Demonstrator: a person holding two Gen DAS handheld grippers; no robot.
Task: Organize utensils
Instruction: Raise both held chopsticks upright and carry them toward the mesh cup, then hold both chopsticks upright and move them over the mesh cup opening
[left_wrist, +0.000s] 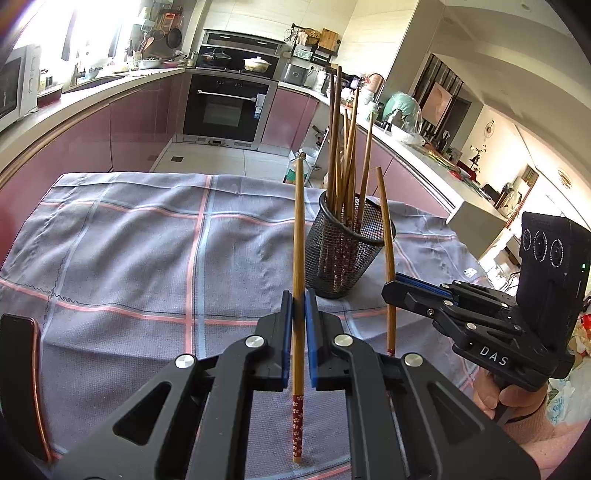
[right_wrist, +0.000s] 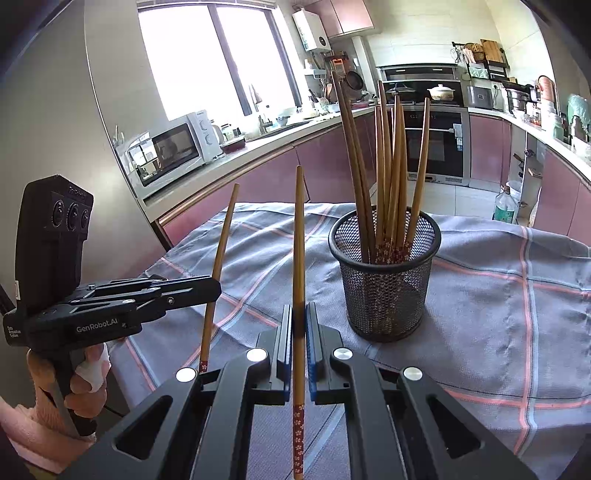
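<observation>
Two chopsticks (left_wrist: 298, 280) (right_wrist: 298, 295), one per gripper (left_wrist: 299, 306) (right_wrist: 299, 321)

The left gripper (left_wrist: 299, 295) is clamped tight, its 2 blue-padded jaws nearly touching, and it tilts forward and down. The right gripper (right_wrist: 299, 308) is closed the same way at a like downward tilt, beside the other with the 2 apart. Each is held by its handle in a hand (right_wrist: 83, 384), fingers curled round the grip.

kitchen; pink cabinets (right_wrist: 325, 158) | bright window (right_wrist: 207, 55) | built-in oven (left_wrist: 225, 107); tiled floor (left_wrist: 218, 158)
</observation>
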